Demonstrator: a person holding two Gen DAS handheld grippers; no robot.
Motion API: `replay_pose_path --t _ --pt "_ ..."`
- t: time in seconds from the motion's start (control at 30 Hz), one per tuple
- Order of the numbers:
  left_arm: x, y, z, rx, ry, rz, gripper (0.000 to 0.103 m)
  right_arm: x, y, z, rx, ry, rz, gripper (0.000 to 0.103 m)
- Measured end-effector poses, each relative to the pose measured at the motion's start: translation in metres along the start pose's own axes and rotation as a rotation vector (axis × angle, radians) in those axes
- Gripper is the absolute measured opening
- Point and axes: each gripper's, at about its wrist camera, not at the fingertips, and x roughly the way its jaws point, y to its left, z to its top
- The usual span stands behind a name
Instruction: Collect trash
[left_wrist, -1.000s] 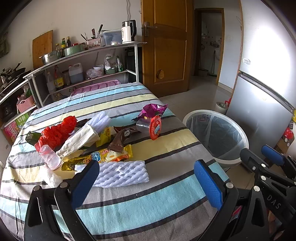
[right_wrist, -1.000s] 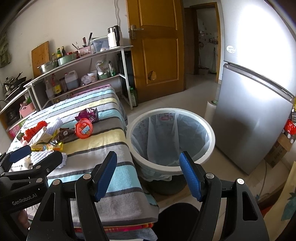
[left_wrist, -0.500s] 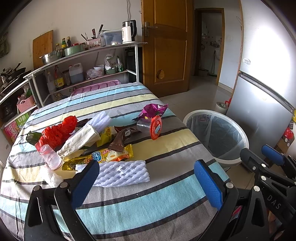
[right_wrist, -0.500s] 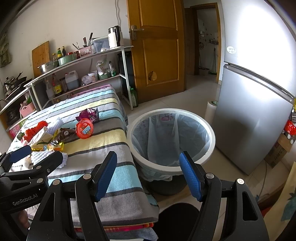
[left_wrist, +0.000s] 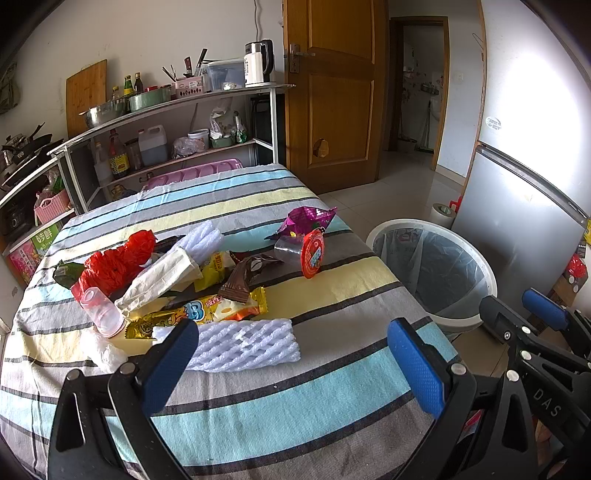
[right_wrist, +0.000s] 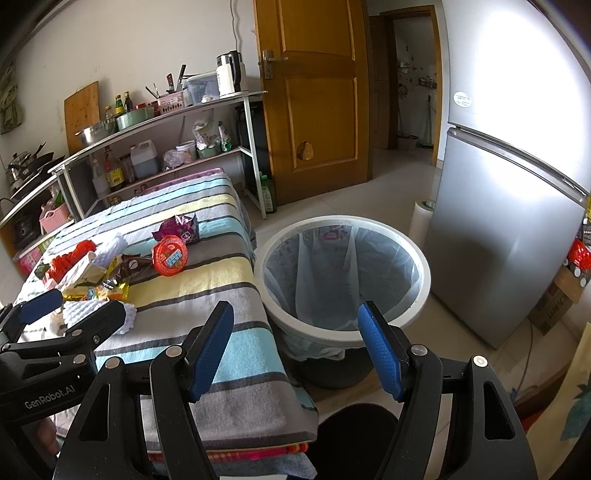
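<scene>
Left wrist view. Jaws spread wide, nothing between them: left gripper (left_wrist: 291, 356), blue-padded black fingers, held low over the near end of the striped cloth-covered table (left_wrist: 258, 410). Directly ahead, just beyond the left pad: white foam mesh fruit sleeve (left_wrist: 243, 343), flat on the cloth. Beyond it, left of centre: yellow printed snack wrapper (left_wrist: 199, 312), brown wrapper (left_wrist: 243, 277), crumpled white paper bag (left_wrist: 162, 277), red plastic bag (left_wrist: 114, 260), small clear pink plastic cup (left_wrist: 101, 312) on its side. Farther ahead, right of centre: clear cup with round red foil lid (left_wrist: 312, 253), on its side; purple foil wrapper (left_wrist: 308, 218) behind it. Right of the jaws, off the table edge: white-rimmed round trash bin with clear liner (left_wrist: 436, 269), on the floor. The other gripper shows at the lower right.

Right wrist view. Jaws wide apart, holding nothing: right gripper (right_wrist: 295, 349), pointed at the bin (right_wrist: 343, 273), which stands directly ahead beside the table edge. Trash pile lies left of the jaws; left gripper at far left over the mesh sleeve. Silver refrigerator (right_wrist: 509, 229) to the right.
</scene>
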Motion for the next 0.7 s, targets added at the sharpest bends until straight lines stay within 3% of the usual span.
replay_pose_path --t 0.47,0.7 --pt "-0.001 0.011 -0.002 -0.022 -0.002 -0.011 0.103 0.003 0.007 0.001 -0.018 -0.006 0.047 0.070" --pt "-0.012 0.063 -0.012 -0.087 -0.004 0.060 0.103 0.019 0.035 0.009 -0.071 0.004 0.224 0.070"
